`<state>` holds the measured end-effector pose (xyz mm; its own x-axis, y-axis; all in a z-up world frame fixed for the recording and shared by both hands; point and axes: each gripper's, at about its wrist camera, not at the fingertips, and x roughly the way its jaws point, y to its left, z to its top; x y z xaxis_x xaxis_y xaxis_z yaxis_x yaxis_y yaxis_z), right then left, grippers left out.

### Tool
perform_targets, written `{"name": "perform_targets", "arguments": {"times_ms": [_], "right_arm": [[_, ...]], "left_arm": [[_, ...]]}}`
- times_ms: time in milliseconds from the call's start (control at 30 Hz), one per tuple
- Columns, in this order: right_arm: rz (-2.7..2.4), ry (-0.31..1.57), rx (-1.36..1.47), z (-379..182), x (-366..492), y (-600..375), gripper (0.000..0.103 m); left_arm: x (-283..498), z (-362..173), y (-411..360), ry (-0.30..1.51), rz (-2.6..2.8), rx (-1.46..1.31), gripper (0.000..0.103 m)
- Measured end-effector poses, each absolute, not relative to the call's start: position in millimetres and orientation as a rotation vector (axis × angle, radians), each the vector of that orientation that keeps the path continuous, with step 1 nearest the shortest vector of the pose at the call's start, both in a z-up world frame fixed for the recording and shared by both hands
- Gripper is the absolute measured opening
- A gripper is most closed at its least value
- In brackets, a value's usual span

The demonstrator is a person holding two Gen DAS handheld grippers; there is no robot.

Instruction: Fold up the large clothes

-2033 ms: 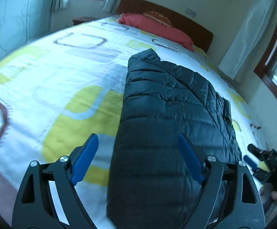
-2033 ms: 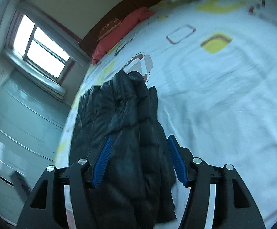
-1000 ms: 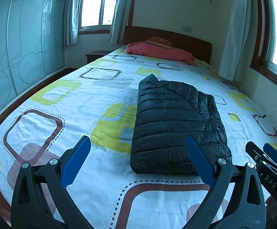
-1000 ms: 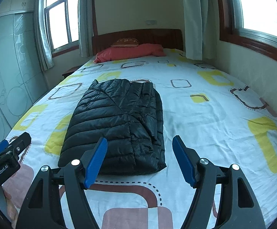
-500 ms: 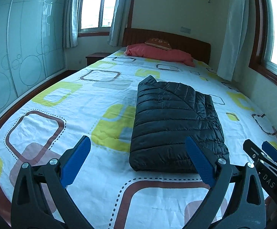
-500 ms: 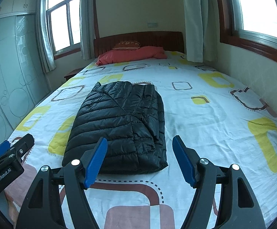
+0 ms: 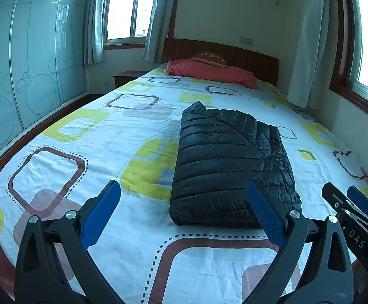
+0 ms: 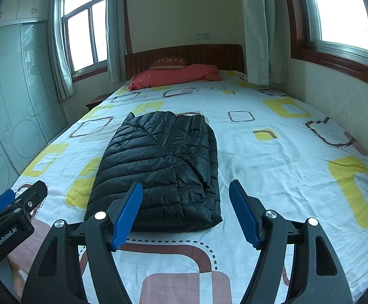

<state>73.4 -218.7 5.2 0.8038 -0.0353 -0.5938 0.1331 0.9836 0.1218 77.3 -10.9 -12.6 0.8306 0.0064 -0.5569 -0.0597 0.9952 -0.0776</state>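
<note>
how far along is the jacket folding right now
Done: the jacket lies folded into a compact rectangle on the bed. In hand: nothing; the left gripper and right gripper hover off it, jaws open and empty. Left: nothing obvious, perhaps tidying the looser right edge.

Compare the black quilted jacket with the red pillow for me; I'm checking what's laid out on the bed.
The black quilted puffer jacket is folded into a flat, stitched rectangle, while the long red pillow is smooth and plump. The jacket lies mid-bed, nearer both open claws; the pillow lies against the headboard. A small brown cushion rests on the pillow; nothing rests on the jacket. Both lie on the patterned bedsheet, untouched by either claw.
</note>
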Motion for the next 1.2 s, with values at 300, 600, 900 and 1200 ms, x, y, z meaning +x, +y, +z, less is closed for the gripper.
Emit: {"name": "perform_targets", "arguments": {"times_ms": [300,600,900,1200], "right_arm": [[-0.091,0.627,0.161,6.7,71.9,-217.0,0.07],[-0.091,0.625,0.161,7.6,70.8,-215.2,0.07],[-0.092,0.621,0.16,9.2,68.7,-214.4,0.07],[-0.092,0.62,0.159,8.9,66.5,-215.1,0.071]], "left_arm": [[75.1,-10.9,-11.8,0.588,0.037,-0.092,0.099],[73.6,-10.4,-12.0,0.585,0.038,-0.091,0.099],[69.6,-6.7,-11.4,0.573,0.041,-0.089,0.099],[64.9,-3.1,-11.3,0.565,0.035,-0.087,0.099]]}}
